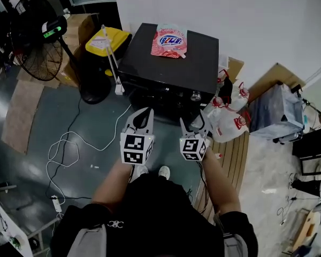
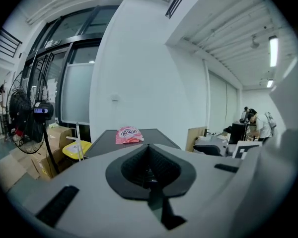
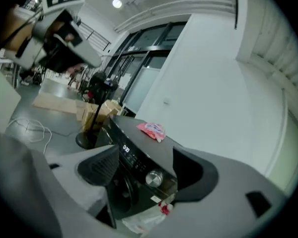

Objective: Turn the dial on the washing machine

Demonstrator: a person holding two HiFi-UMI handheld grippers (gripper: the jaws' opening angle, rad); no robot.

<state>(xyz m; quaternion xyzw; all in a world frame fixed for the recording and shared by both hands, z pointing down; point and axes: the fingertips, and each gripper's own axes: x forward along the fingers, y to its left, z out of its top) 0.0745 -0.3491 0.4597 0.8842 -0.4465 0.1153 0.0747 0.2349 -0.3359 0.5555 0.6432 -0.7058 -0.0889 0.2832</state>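
The black washing machine [image 1: 168, 63] stands against the white wall with a pink detergent bag [image 1: 169, 40] on its top. Its silver dial [image 1: 196, 96] sits at the right end of the front panel. My right gripper [image 1: 195, 125] is open in front of the machine, short of the dial. In the right gripper view the dial [image 3: 153, 178] shows between the spread jaws of the right gripper [image 3: 145, 170], apart from both. My left gripper [image 1: 144, 116] is shut and empty, to the left of the right one. In the left gripper view its pads [image 2: 149, 170] meet, with the bag [image 2: 128, 135] beyond.
A black floor fan [image 1: 37, 36] and a yellow-lidded bin [image 1: 108, 40] stand left of the machine. White plastic bags with red handles [image 1: 227, 122] lie at its right foot, a grey crate [image 1: 275, 114] farther right. White cables [image 1: 69, 149] trail on the floor.
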